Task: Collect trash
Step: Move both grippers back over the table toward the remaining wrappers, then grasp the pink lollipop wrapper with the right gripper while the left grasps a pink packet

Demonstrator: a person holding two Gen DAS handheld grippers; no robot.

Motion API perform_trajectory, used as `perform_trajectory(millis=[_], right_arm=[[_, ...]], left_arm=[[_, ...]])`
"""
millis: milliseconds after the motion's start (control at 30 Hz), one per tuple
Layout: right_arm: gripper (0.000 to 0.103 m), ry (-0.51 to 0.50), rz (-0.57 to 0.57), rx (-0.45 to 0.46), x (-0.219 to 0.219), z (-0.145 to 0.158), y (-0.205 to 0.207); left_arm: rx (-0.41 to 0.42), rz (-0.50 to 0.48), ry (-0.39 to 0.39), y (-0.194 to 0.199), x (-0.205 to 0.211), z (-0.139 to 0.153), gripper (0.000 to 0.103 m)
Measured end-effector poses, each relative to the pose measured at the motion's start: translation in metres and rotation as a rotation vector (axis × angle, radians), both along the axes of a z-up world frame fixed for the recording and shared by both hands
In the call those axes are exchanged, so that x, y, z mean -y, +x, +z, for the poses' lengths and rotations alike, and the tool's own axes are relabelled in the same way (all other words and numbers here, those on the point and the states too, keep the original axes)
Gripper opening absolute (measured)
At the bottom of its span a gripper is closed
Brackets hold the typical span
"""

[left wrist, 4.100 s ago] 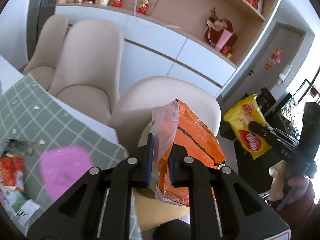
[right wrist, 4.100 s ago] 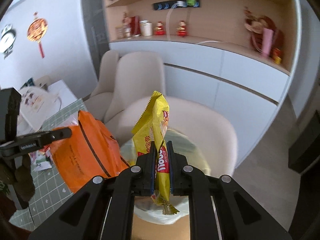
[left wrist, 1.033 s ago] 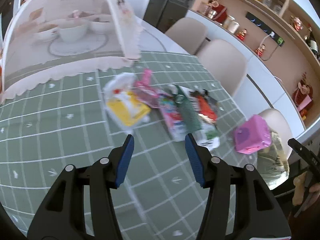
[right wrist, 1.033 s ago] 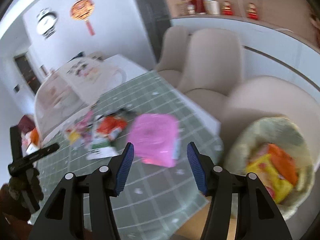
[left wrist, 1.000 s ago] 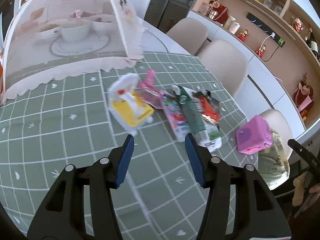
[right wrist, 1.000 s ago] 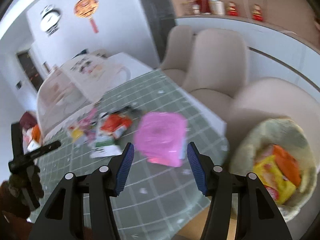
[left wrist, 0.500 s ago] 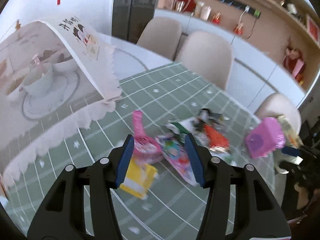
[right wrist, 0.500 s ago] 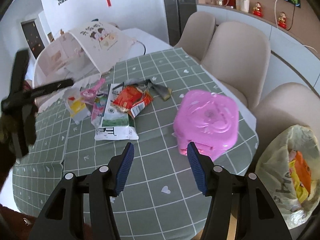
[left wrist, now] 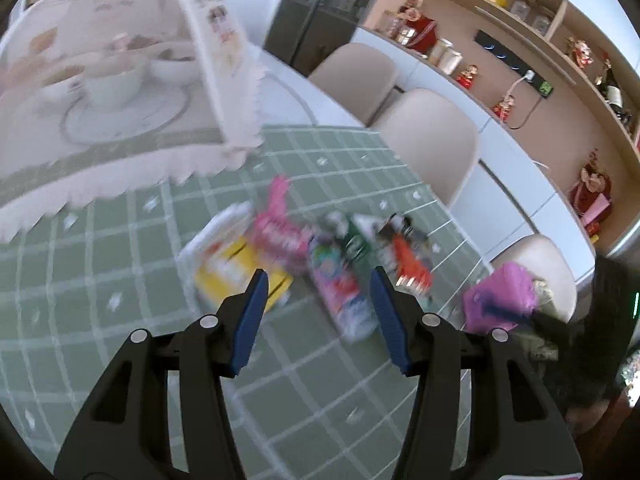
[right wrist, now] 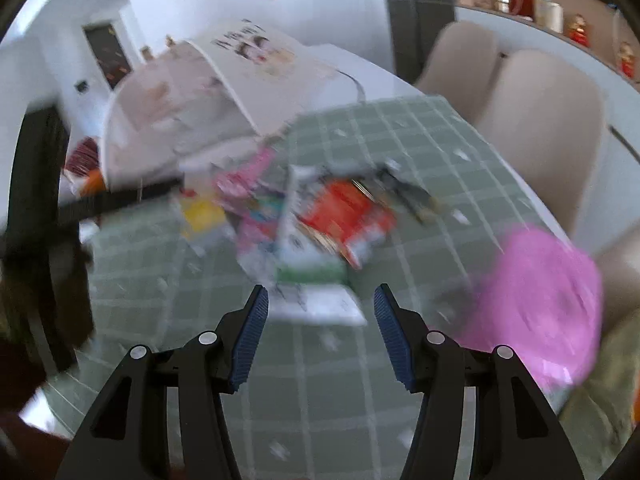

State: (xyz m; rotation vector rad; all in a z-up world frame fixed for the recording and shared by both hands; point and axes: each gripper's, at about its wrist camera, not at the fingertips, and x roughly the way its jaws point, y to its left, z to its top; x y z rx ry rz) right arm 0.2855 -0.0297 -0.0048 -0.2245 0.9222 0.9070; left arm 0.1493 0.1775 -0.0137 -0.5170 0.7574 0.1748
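four seconds ago each hand-held gripper clamped a snack packet; now the left hand-held gripper (left wrist: 318,312) and right hand-held gripper (right wrist: 318,330) gape empty, swung from the chair toward the crumpled wrappers (right wrist: 320,216) on the green checked counter (right wrist: 328,400).

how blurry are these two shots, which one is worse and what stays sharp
Right wrist view is worse: the heap of crumpled snack wrappers and the pink plastic box are smeared by motion, no print readable. Left wrist view is softer blur: wrappers streaked, the far wooden shelf fairly crisp. In both, only each open claw stays sharp; fisheye bends the green checked tablecloth lines.
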Motion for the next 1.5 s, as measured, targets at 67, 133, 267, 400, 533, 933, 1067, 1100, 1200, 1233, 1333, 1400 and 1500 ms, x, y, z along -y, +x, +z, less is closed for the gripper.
perform_trajectory(millis=[67,133,267,400,533,933,1067,1100,1200,1233,1333,1400,1500], right_arm=[[0.053,0.018,0.033,0.002,-0.027,0.001,0.008],[0.053,0.049,0.083,-0.021,-0.059,0.000,0.014],[0.053,0.040,0.242,-0.037,-0.127,-0.013,0.018],[0.053,-0.043,0.298,-0.005,-0.168,-0.032,0.028],[0.053,-0.109,0.315,-0.082,-0.189,-0.058,0.046],[0.047,-0.073,0.153,-0.002,-0.128,0.005,0.050],[0.047,-0.044,0.073,0.034,-0.081,0.038,0.053],[0.047,-0.045,0.047,0.040,-0.071,0.043,0.054],[0.047,-0.051,-0.037,0.074,-0.035,0.054,0.054],[0.047,-0.050,-0.060,0.082,-0.024,0.055,0.053],[0.047,-0.053,-0.117,0.104,0.004,0.061,0.047],[0.047,-0.046,-0.149,0.116,0.022,0.063,0.041],[0.047,-0.027,-0.181,0.112,0.045,0.065,0.029]], left_arm=[[-0.030,0.025,0.037,-0.013,0.001,-0.004,0.050],[-0.074,0.042,0.062,-0.023,-0.002,-0.010,0.050],[-0.083,0.068,0.013,-0.044,-0.014,-0.020,0.050],[-0.063,0.109,-0.014,-0.066,-0.030,-0.024,0.050],[-0.061,0.157,-0.050,-0.082,-0.045,-0.033,0.050],[-0.047,0.095,-0.083,-0.067,-0.039,-0.039,0.050],[-0.042,0.006,-0.079,-0.045,-0.018,-0.036,0.050],[-0.040,-0.022,-0.082,-0.038,-0.012,-0.036,0.050],[-0.041,-0.070,-0.085,-0.017,0.006,-0.038,0.050],[-0.041,-0.080,-0.099,-0.010,0.010,-0.040,0.050],[-0.051,-0.091,-0.147,0.017,0.019,-0.049,0.050],[-0.064,-0.084,-0.172,0.036,0.024,-0.055,0.045],[-0.108,-0.080,-0.161,0.060,0.031,-0.063,0.040]])
